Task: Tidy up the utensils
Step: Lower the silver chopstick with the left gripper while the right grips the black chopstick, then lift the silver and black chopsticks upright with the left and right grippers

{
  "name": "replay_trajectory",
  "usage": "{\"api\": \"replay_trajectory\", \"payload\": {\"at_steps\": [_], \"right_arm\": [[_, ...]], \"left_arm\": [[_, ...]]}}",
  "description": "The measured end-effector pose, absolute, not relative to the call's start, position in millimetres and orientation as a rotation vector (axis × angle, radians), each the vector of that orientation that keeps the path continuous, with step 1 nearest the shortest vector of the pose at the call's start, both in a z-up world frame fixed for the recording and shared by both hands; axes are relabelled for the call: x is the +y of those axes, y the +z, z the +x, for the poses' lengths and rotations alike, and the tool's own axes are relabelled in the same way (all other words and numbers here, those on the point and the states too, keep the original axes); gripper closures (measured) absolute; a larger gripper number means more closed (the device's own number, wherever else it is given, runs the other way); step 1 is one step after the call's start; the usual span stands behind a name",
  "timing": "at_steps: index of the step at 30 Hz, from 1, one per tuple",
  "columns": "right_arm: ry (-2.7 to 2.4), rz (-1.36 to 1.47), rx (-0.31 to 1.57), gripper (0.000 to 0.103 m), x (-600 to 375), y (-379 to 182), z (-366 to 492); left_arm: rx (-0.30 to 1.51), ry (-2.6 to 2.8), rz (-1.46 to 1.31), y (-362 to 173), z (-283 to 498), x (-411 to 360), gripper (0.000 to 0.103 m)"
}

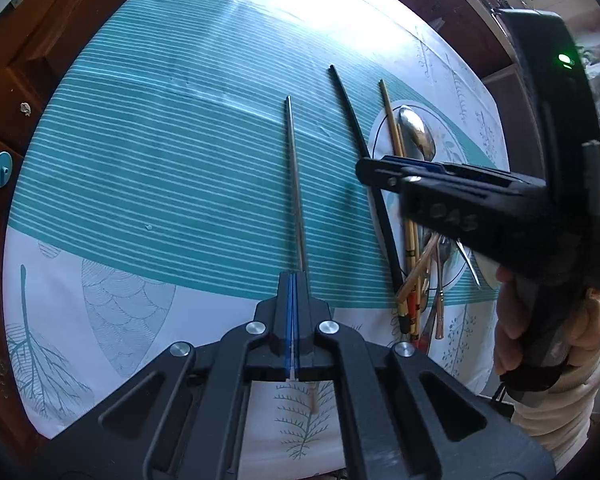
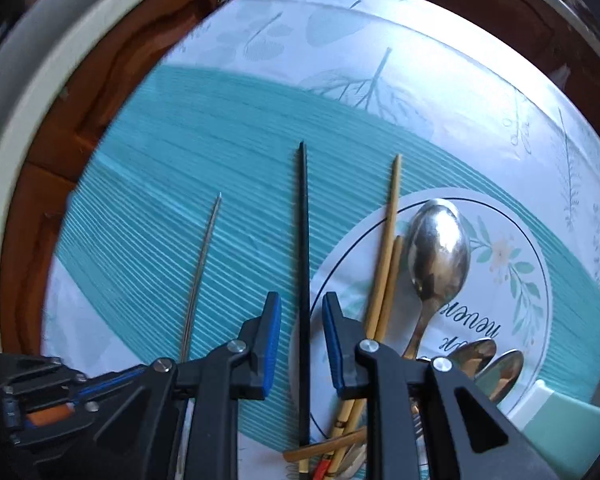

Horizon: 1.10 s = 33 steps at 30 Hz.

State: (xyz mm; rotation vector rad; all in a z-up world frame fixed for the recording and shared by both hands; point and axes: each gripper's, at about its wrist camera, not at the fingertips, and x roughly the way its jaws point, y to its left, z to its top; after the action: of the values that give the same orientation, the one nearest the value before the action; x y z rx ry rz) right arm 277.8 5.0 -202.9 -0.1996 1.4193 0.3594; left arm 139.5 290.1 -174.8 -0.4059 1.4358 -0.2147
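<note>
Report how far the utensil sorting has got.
Done: nothing visibly finished yet. In hand: the left gripper is shut on the thin metal chopsticks, and the open right gripper straddles the long black chopstick. Left: the wooden chopsticks and shiny steel spoon, piled on the round printed placemat.

Two matte black plastic grippers, angular linkage arms with triangular cut-outs, round silver screw heads at the pivots. Left gripper (image 1: pixel 293 280): blue pads lining the inner faces of its fingers. Right gripper (image 2: pixel 301 322): the same blue pads, embossed digits on its side, a green indicator light on the housing. Cream sleeve (image 1: pixel 568 408) at the wrist
</note>
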Motion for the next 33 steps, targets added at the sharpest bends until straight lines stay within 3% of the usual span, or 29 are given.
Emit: {"api": "replay_trajectory", "payload": {"at_steps": [1,3,9,11,13,14,22,23,25,28,33], "right_arm": [[0.354,-0.232,1.416,0.082,9,-204,276],[0.337,-0.279,1.397,0.097,13,-204,272],[0.369,-0.181,1.427,0.098,-5,-206,264],[0.378,-0.132,1.439,0.098,-16,-206,261],[0.386,-0.089,1.447,0.098,-27,-207,257],[0.389,-0.074,1.45,0.098,-32,-207,255],[0.401,0.12,1.432,0.098,-80,-194,245],[0.403,0.145,1.426,0.098,-86,-191,242],[0.406,0.179,1.414,0.098,-93,-186,238],[0.409,0.222,1.407,0.098,-100,-185,233],[0.411,0.28,1.401,0.098,-107,-186,232]], "left_arm": [[1.437,-0.213,-0.405,-177,140,288,0.103],[1.438,-0.209,-0.404,-177,143,287,0.103],[1.473,-0.221,-0.41,-180,153,269,0.1],[1.478,-0.24,-0.401,-179,154,261,0.082],[1.472,-0.256,-0.395,-176,156,253,0.049],[1.466,-0.259,-0.396,-173,157,249,0.047],[1.531,-0.223,-0.306,-177,172,209,0.048],[1.539,-0.219,-0.3,-179,174,205,0.05],[1.557,-0.198,-0.273,-181,180,194,0.066],[1.582,-0.189,-0.258,-183,189,179,0.082],[1.618,-0.155,-0.252,-185,199,163,0.082]]}}
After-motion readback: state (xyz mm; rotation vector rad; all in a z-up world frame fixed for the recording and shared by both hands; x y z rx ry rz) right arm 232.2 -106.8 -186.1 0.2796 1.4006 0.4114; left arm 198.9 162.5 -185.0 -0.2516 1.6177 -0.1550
